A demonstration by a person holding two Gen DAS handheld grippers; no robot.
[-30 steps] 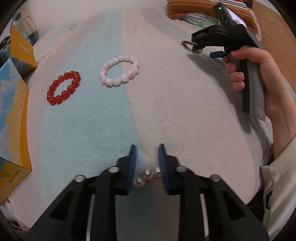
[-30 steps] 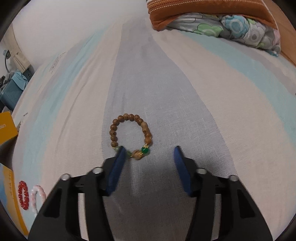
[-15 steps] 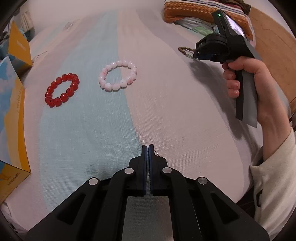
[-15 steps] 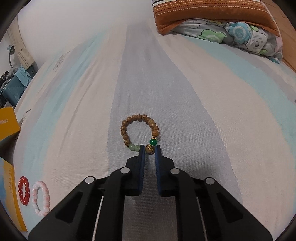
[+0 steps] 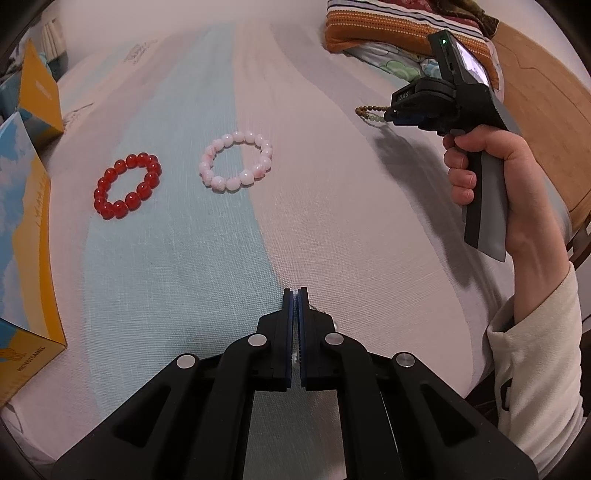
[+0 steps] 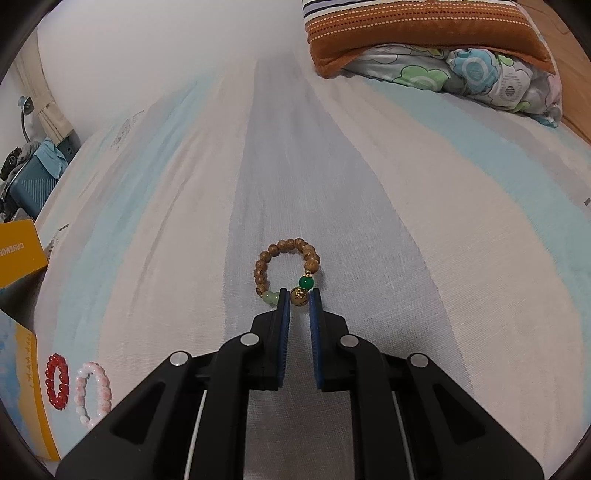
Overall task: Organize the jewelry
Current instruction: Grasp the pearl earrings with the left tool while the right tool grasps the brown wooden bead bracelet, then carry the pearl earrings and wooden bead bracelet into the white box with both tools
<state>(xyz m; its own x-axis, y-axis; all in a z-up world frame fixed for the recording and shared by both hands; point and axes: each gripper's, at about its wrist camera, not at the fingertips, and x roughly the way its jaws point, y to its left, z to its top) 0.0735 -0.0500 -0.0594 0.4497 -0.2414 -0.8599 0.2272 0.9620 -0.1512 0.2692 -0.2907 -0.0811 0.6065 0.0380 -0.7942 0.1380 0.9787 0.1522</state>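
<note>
A red bead bracelet (image 5: pixel 127 185) and a pink-white bead bracelet (image 5: pixel 236 161) lie flat on the striped bed sheet, far left of my left gripper (image 5: pixel 295 295). That gripper is shut on a thin pearl chain (image 5: pixel 320 313); only a short piece shows beside the right finger. My right gripper (image 6: pixel 299 298) is shut on the gold bead of a brown wooden bead bracelet (image 6: pixel 284 271) with green beads. In the left wrist view the right gripper (image 5: pixel 395 116) holds that bracelet (image 5: pixel 369 112) above the sheet at far right.
Yellow and blue cardboard boxes (image 5: pixel 22 229) stand along the left edge of the bed. An orange striped pillow (image 6: pixel 417 33) and a floral quilt (image 6: pixel 480 81) lie at the far end. A wooden headboard (image 5: pixel 543 110) is to the right.
Both grippers closed: the left on the pearl chain, the right on the wooden bracelet's gold bead. Both have since lifted a little with their pieces.
</note>
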